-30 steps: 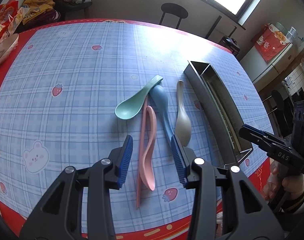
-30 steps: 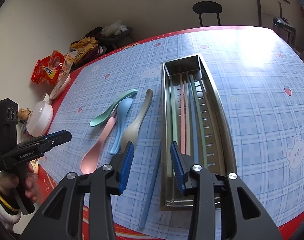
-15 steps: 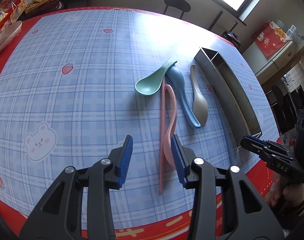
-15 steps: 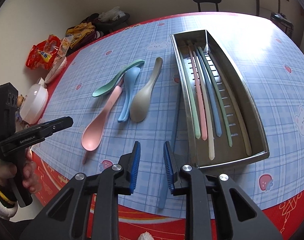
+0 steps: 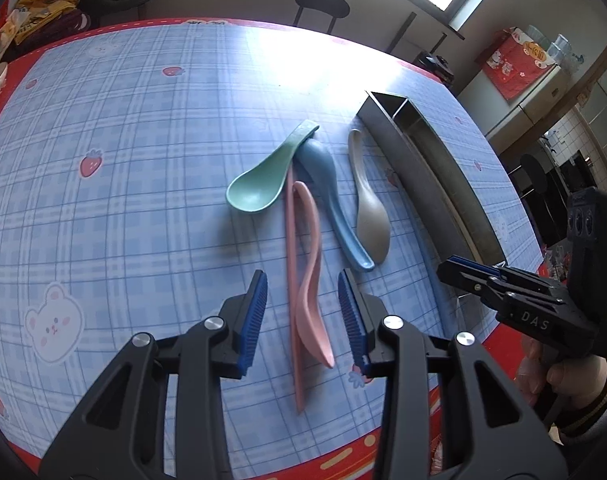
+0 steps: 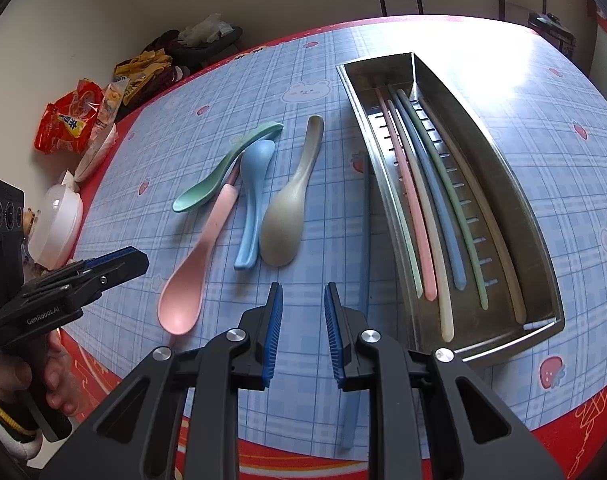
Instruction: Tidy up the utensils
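Left gripper [image 5: 303, 316] closing astride pink spoon [image 5: 309, 300] – pads clear of it

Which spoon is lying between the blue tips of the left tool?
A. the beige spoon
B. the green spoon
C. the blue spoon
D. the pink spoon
D: in the left wrist view the pink spoon lies on the tablecloth right between the tips of the left tool, while the green spoon, blue spoon and beige spoon lie farther away.
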